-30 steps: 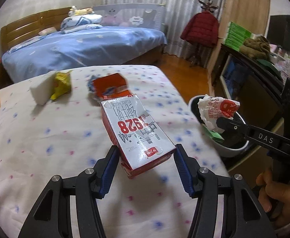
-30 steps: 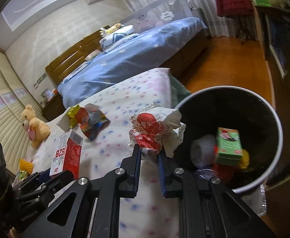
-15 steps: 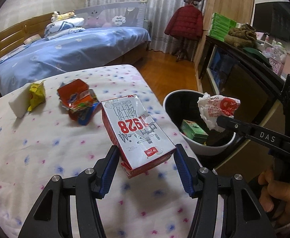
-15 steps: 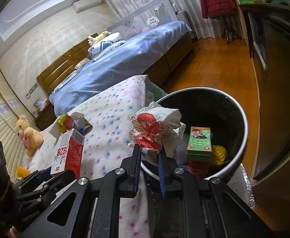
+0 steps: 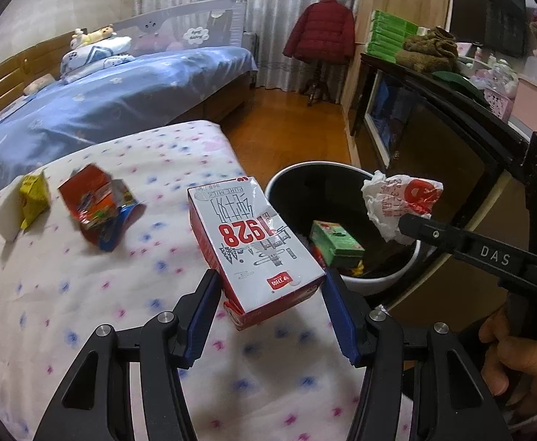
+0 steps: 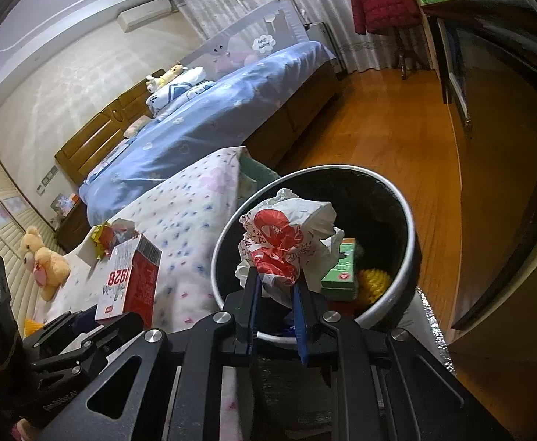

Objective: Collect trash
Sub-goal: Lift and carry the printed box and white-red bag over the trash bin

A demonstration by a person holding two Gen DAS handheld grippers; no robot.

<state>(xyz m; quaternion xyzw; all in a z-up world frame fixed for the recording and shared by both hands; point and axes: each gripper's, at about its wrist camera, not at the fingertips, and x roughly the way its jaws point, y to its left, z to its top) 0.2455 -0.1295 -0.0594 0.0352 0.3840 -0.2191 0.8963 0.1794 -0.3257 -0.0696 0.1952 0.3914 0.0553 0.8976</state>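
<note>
Left tool (image 5: 270,296) clamped on red-and-white milk carton (image 5: 253,253), jaws about half spread, carton tilted above dotted bedspread (image 5: 84,294). Right tool (image 6: 276,290) nearly closed, pinching crumpled white-and-red wrapper (image 6: 287,239) directly over black trash bin (image 6: 410,231). Green box (image 6: 338,275) and yellow item (image 6: 373,281) lay in bin beyond right tool. Crumpled snack bag (image 5: 99,202) and yellow packet (image 5: 33,198) sat on bedspread, ahead-left of left tool.

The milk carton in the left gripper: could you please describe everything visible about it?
The milk carton is a paperboard box, white front with red sides, printed "1928" and "PURE MILK". Its top looks dented and creased. It tilts, clamped across its lower end in the left gripper, held in the air above the bed's dotted sheet, beside the bin.
</note>
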